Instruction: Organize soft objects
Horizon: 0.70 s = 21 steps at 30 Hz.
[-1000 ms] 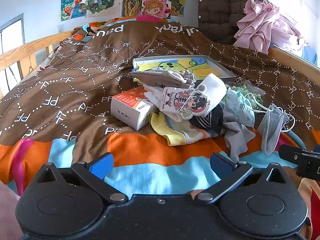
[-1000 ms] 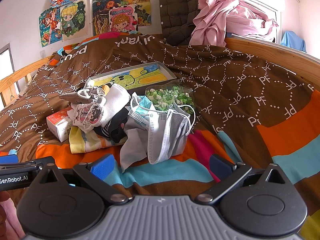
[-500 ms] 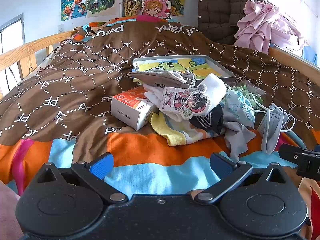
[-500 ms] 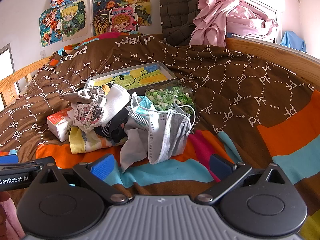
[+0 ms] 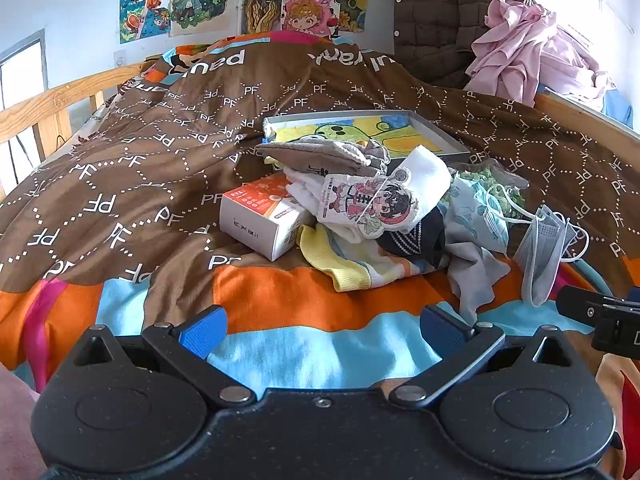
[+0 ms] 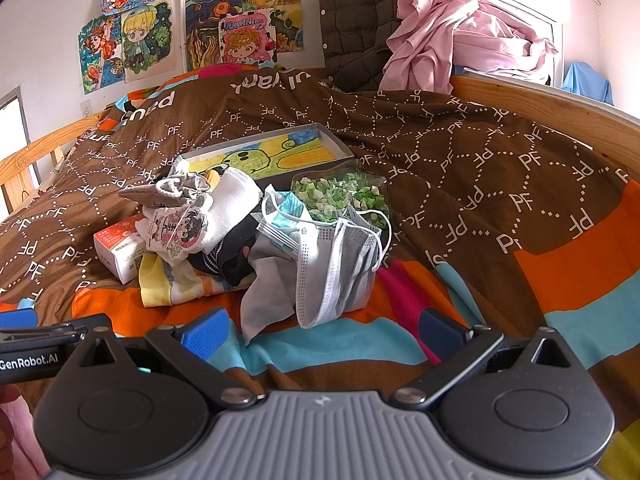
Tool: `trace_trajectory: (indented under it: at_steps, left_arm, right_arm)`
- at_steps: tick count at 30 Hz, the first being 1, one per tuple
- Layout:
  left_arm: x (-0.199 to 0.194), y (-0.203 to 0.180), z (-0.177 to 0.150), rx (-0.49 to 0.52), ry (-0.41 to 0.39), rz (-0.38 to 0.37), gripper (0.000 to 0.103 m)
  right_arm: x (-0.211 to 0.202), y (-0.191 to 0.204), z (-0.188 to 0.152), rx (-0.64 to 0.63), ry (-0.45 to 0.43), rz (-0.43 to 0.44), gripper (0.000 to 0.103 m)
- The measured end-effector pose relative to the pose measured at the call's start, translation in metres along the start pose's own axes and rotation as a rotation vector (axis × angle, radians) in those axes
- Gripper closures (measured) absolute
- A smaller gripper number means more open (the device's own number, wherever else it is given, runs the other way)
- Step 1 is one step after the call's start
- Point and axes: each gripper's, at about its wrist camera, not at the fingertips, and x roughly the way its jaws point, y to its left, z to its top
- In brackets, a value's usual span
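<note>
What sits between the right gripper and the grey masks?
Nothing: only bare striped duvet lies between the right gripper and the masks, in the right wrist view.

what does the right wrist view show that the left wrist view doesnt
Only the right wrist view shows the clear bag of green pieces plainly, the blue cloth by the window, and the left claw's GenRobot.AI label.

Only the left wrist view shows the wooden bed rail's slats and the long front face of the orange and white box.

Both show the sock pile, the grey face masks, the picture tray, and an open, empty claw: left, right.
</note>
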Motion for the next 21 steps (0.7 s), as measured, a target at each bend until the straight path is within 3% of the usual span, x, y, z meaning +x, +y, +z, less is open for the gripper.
trace_trajectory:
  at_steps: [21]
  left_arm:
    - [-0.0003,-0.0022,0.0003,-0.002,-0.004,-0.034,0.001]
  right_arm:
    - [-0.0003,-0.0002,0.0000,0.000,0.000,0.000,0.000]
